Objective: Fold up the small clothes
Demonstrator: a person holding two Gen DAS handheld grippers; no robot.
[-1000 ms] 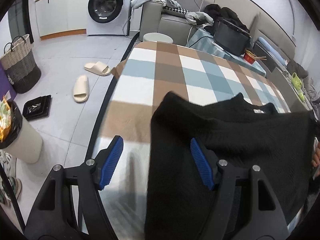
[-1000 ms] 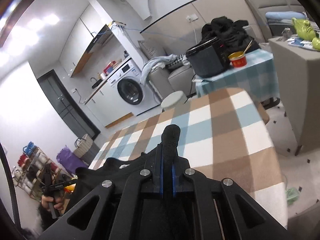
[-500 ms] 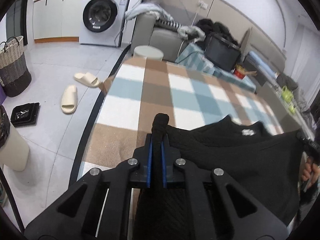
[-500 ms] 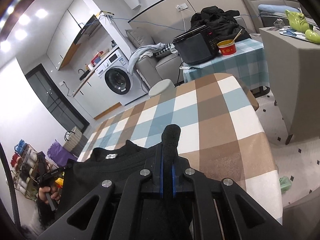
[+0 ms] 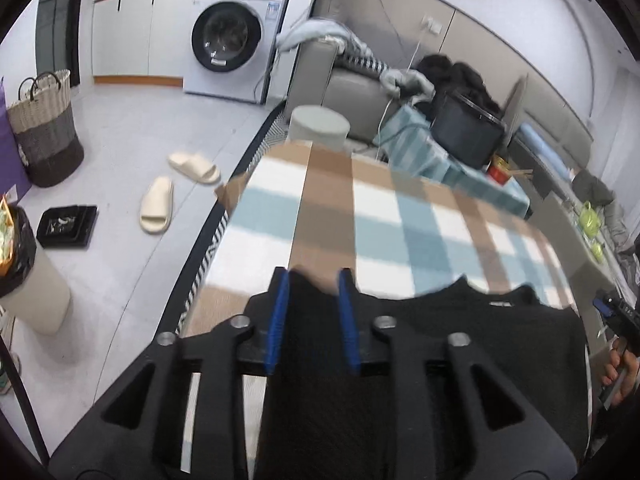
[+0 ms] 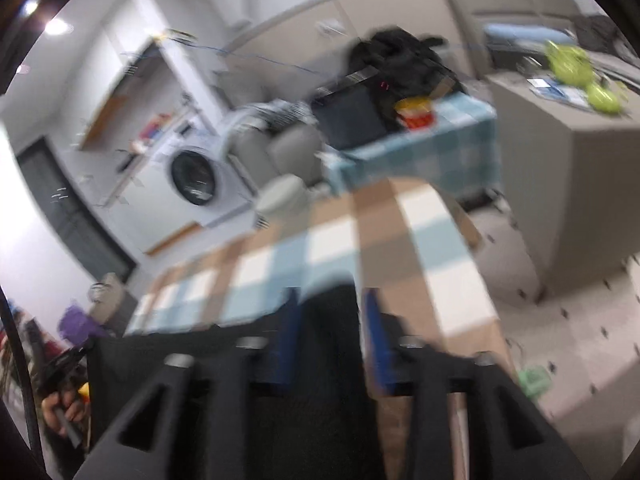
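A black knitted garment [image 5: 460, 340] lies spread on the near part of the table with the checked brown, blue and white cloth [image 5: 360, 208]. My left gripper [image 5: 311, 280] is over the garment's left corner. Its jaws are opening, and the cloth lies loose between the blue pads [image 5: 277, 312]. In the blurred right wrist view my right gripper [image 6: 330, 300] hovers at the garment's [image 6: 160, 348] right corner. Its jaws are opening too, with black cloth between them. A hand [image 5: 618, 368] holds the right gripper at the left wrist view's right edge.
A round grey stool [image 5: 318, 128] stands at the table's far end. Behind it are a sofa with clothes [image 5: 360, 80] and a side table with a black appliance [image 5: 466, 140]. A washing machine [image 5: 228, 40], slippers [image 5: 158, 206], a basket [image 5: 44, 136] and a bin [image 5: 28, 272] stand on the floor to the left.
Half a second ago both grippers were shut on the garment's edges; now both sets of jaws stand apart. The left gripper had closed from open just before. The right wrist view has swung and blurred.
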